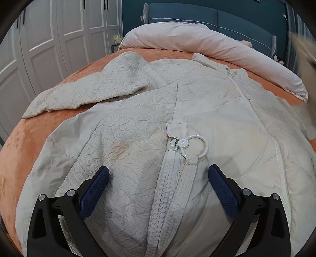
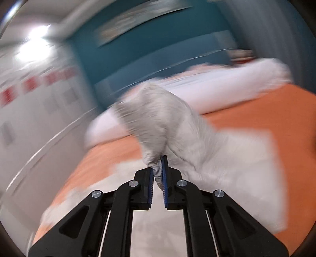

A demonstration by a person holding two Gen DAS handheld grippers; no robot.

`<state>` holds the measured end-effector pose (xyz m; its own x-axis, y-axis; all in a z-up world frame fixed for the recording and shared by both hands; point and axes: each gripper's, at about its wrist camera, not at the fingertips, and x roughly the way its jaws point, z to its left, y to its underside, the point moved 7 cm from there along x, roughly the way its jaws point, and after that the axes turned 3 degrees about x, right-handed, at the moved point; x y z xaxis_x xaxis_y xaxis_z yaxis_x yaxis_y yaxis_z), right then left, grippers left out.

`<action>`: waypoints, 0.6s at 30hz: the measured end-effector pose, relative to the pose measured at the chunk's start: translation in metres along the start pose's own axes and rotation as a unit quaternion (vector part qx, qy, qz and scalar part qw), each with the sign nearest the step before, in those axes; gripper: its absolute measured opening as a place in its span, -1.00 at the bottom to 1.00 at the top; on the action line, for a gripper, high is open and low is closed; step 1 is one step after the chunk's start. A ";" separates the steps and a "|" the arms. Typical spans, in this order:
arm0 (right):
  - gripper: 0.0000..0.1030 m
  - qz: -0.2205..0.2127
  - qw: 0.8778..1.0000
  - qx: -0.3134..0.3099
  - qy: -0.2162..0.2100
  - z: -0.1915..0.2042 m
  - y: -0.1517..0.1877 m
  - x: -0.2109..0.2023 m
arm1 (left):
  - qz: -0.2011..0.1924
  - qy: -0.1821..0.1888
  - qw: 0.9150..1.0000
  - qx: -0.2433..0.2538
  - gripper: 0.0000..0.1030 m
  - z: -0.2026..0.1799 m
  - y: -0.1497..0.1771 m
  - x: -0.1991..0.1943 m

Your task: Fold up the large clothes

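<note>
A large cream jacket (image 1: pixel 138 122) lies spread on an orange bed (image 1: pixel 25 142), its front zipper (image 1: pixel 167 187) and white ring pull (image 1: pixel 195 146) facing me. One sleeve (image 1: pixel 83 93) stretches out to the left. My left gripper (image 1: pixel 159 176) is open and empty, low over the jacket with the zipper between its blue pads. In the blurred right wrist view, my right gripper (image 2: pixel 158 164) is shut on a bunched part of the jacket (image 2: pixel 158 122) and holds it lifted above the bed (image 2: pixel 246 118).
A rolled pale pink duvet (image 1: pixel 197 45) lies across the head of the bed, against a blue headboard (image 1: pixel 181 17). White wardrobe doors (image 1: pixel 49 39) stand to the left. A blurred beige shape (image 1: pixel 304 51) shows at the right edge.
</note>
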<state>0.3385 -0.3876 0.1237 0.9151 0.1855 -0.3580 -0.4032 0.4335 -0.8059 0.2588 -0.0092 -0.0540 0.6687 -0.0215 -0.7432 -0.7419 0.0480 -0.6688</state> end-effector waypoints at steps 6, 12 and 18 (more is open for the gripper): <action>-0.13 0.165 0.978 -0.108 -0.068 0.135 0.149 0.077 | 0.014 0.071 0.995 -0.070 0.90 0.018 -0.023 -0.014; -0.12 0.130 0.991 -0.023 -0.031 0.063 0.152 0.020 | -0.019 0.125 0.983 -0.132 0.90 0.034 -0.095 -0.015; -0.09 0.060 0.988 0.071 0.119 -0.071 0.114 -0.031 | 0.011 0.123 0.984 -0.131 0.90 -0.004 -0.133 0.043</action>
<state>0.2643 -0.4067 0.0096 0.8262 0.0371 -0.5621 -0.4889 0.5430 -0.6827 0.3856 -0.0202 0.0030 0.6441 -0.2658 -0.7173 -0.7648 -0.2066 -0.6102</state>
